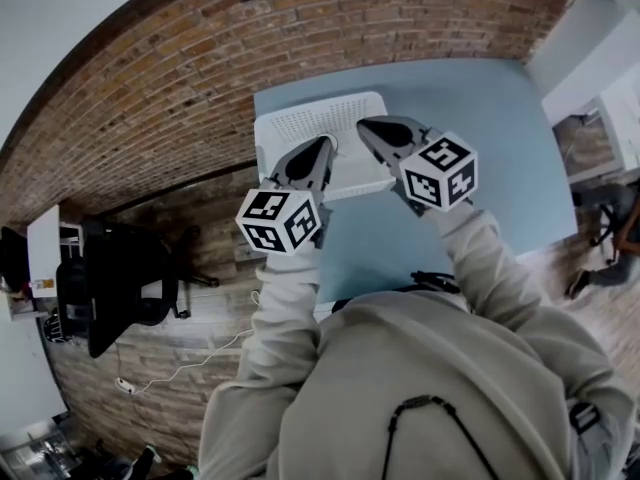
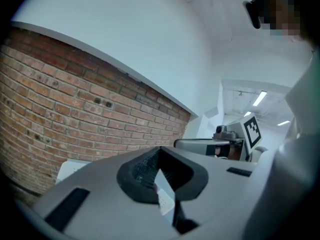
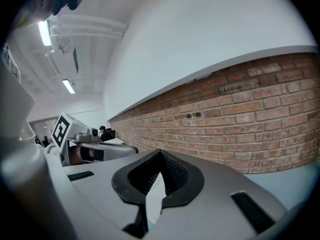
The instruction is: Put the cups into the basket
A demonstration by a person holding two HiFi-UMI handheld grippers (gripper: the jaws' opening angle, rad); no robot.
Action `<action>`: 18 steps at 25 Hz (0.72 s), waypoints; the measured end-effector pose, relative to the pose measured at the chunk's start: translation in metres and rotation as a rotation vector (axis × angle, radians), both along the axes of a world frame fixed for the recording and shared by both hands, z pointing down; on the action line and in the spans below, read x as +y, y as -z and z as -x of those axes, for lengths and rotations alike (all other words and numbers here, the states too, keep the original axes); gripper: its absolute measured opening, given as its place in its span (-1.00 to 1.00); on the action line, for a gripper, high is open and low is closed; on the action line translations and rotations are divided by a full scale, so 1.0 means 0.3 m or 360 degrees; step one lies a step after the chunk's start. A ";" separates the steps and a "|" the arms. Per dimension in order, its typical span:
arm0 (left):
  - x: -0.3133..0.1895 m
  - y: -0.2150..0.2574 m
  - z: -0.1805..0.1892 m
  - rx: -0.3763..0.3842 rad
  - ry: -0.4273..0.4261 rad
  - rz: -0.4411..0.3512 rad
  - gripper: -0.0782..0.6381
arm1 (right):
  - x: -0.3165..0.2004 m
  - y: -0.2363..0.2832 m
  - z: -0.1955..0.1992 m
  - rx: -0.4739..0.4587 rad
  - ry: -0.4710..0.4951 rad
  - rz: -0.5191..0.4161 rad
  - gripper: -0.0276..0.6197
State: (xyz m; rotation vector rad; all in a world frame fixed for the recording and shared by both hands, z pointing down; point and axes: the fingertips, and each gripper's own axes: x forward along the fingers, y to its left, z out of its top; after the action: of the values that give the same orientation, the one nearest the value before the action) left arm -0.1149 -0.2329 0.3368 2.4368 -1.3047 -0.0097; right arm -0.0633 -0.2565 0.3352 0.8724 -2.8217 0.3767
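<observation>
A white perforated basket (image 1: pixel 300 120) stands at the far left of the blue table (image 1: pixel 500 138). Both grippers hang side by side above it, and they hide much of its inside. My left gripper (image 1: pixel 326 142) has its jaws together with nothing between them, and so has my right gripper (image 1: pixel 362 124). In the left gripper view the left gripper (image 2: pixel 159 151) points at the brick wall, with a corner of the basket (image 2: pixel 67 169) below it and the right gripper (image 2: pixel 235 139) beside it. In the right gripper view the right gripper (image 3: pixel 160 154) is level too, the left gripper (image 3: pixel 85 146) alongside. No cup shows in any view.
A brick wall (image 1: pixel 200 58) runs behind the table's far edge. A black office chair (image 1: pixel 120 288) stands on the floor to the left, with a white cable (image 1: pixel 190 368) near it. A person's legs (image 1: pixel 610 248) show past the table's right edge.
</observation>
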 end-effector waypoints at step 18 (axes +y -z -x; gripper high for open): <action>-0.013 0.045 0.013 -0.0044 0.0013 -0.0063 -0.79 | -0.004 0.074 0.041 -0.0056 0.0050 -0.0031 -0.89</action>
State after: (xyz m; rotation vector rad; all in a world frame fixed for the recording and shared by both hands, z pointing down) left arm -0.1189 -0.2367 0.3234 2.4734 -1.3388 -0.0040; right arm -0.0756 -0.2578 0.3131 0.8320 -2.8723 0.3642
